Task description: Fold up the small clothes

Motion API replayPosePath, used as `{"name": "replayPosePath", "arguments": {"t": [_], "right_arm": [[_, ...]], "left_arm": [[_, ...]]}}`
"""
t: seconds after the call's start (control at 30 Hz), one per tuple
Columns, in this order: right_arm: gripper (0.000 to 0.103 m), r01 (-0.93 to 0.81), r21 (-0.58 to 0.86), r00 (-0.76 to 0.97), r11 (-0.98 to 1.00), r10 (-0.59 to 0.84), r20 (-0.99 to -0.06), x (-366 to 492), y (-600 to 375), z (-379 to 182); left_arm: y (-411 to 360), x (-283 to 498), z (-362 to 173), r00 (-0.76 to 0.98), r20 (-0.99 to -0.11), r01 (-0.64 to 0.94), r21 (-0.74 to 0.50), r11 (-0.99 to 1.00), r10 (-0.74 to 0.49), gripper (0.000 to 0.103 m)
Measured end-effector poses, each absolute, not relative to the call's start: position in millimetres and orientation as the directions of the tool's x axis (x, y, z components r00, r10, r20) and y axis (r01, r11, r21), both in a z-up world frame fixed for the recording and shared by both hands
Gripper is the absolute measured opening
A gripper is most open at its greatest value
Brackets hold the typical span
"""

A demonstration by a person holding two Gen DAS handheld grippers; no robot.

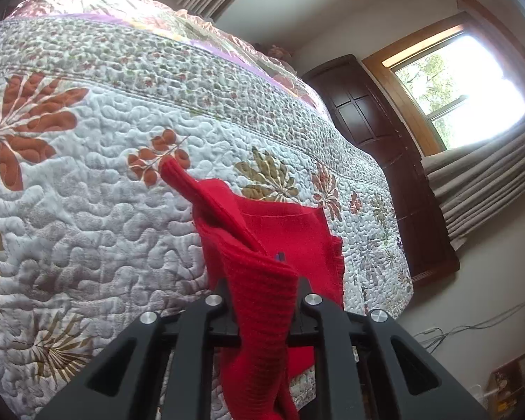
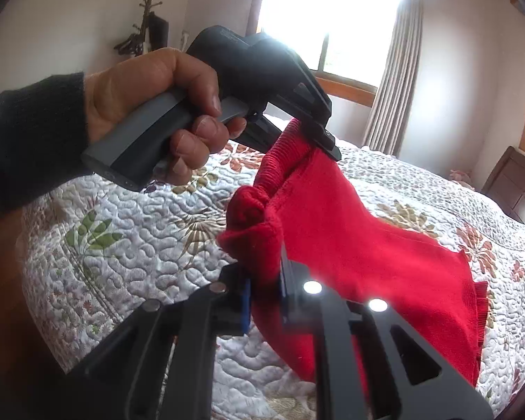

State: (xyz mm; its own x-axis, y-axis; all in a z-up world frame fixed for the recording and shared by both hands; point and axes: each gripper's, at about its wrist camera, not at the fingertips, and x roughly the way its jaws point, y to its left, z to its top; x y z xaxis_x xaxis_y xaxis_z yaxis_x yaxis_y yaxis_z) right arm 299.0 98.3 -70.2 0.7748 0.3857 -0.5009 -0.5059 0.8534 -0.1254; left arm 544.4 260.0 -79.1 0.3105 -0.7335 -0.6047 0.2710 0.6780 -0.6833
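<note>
Both grippers, left (image 1: 262,301) and right (image 2: 266,297), are pinching our red knit garment (image 2: 350,245) at neighbouring corners, its body hanging toward the floral quilt (image 1: 87,192).

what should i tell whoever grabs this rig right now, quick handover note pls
Left tool: shut on a ribbed edge of the red knit garment, held up off the bed.
Right tool: shut on a bunched edge of the same garment.
In the right wrist view, the person's left hand grips the left tool's handle, and the garment hangs between both tools above the floral quilt; its lower hem looks close to the quilt, but contact cannot be told.
Done: garment picked up by both tools.
Left: no neat fold shows yet; likely lay it flat on the quilt, then fold.
</note>
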Motion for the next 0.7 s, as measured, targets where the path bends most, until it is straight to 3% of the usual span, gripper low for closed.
{"name": "replayPosePath", "arguments": {"t": [0.7], "right_arm": [[0.01, -0.365, -0.018, 0.837, 0.931, 0.32, -0.444, 305, -21, -56]], "left_arm": [[128, 550, -52, 0.272, -0.662, 0.338, -0.613, 0.714, -0.698, 0.013]]}}
